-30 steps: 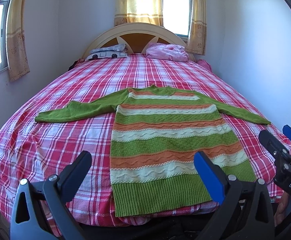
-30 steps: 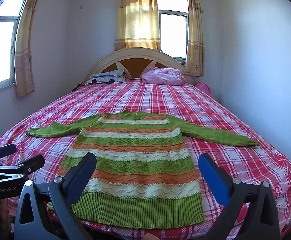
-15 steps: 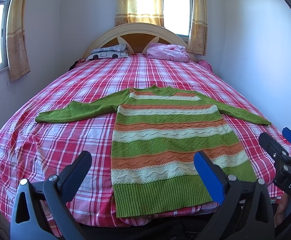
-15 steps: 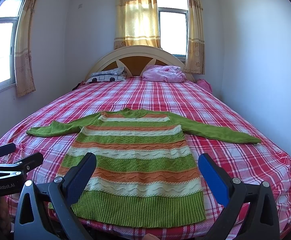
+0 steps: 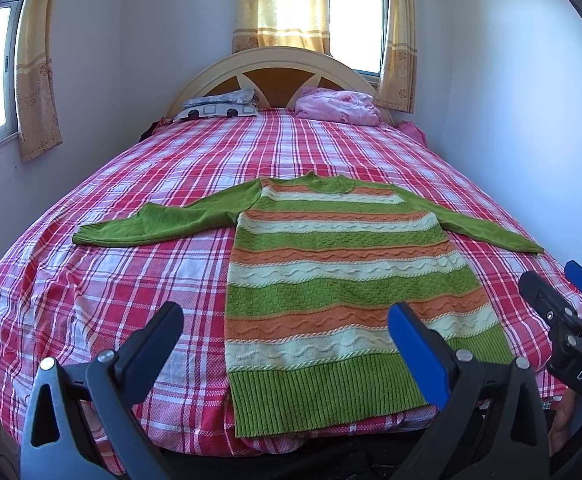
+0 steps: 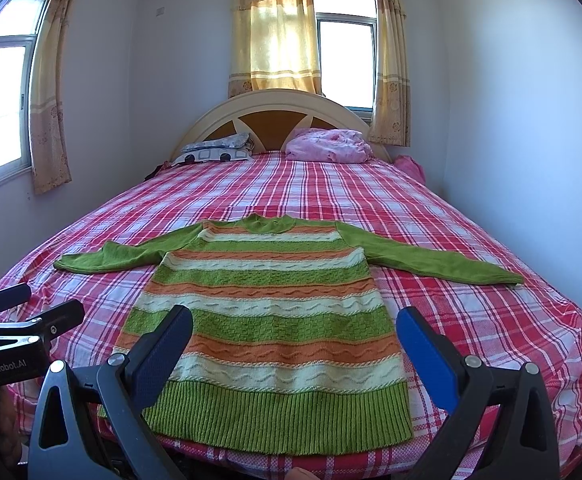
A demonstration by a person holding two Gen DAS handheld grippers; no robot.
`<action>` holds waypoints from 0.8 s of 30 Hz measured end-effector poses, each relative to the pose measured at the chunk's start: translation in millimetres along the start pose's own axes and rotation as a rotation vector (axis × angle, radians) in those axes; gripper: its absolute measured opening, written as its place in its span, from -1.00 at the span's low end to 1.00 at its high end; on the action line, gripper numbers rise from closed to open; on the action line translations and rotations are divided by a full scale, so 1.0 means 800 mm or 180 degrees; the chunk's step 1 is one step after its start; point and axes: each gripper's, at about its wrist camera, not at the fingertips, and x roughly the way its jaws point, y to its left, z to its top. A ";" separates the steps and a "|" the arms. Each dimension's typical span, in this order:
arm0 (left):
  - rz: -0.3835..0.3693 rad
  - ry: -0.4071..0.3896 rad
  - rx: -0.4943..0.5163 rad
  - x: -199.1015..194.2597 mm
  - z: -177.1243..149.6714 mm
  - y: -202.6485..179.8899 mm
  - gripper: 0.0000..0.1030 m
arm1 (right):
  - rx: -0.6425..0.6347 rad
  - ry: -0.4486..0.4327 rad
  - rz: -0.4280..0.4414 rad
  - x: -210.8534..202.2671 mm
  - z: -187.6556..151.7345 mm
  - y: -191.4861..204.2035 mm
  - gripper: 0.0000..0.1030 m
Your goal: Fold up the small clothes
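You are in a home bedroom: a bed [image 6: 471,320] with a red plaid sheet, arched wooden headboard [image 6: 275,110], pillows [image 6: 215,150], and yellow-curtained windows [image 6: 345,64].

The sweater [image 6: 267,320] hem's left corner hides behind the right claw [image 6: 295,344].

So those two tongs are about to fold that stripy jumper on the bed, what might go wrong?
A few things, judging by how it lies:

1. The sweater has its ribbed hem at the bed's near edge; a tug toward the person might drag it off.
2. The tongs, left and right, are open; pinching the flat knit might also catch the plaid sheet.
3. The sleeves are spread wide and could trail unevenly in a fold.
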 end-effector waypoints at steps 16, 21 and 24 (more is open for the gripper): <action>0.0009 0.0034 0.0022 0.006 0.001 -0.001 1.00 | 0.0013 0.0127 0.0072 0.011 -0.006 0.002 0.98; 0.0021 0.0081 0.0017 0.021 0.005 0.006 1.00 | 0.0047 0.0267 0.0108 0.029 -0.011 -0.003 0.98; 0.0036 0.0089 0.0040 0.031 0.009 0.011 1.00 | 0.0042 0.0325 0.0116 0.041 -0.013 -0.007 0.98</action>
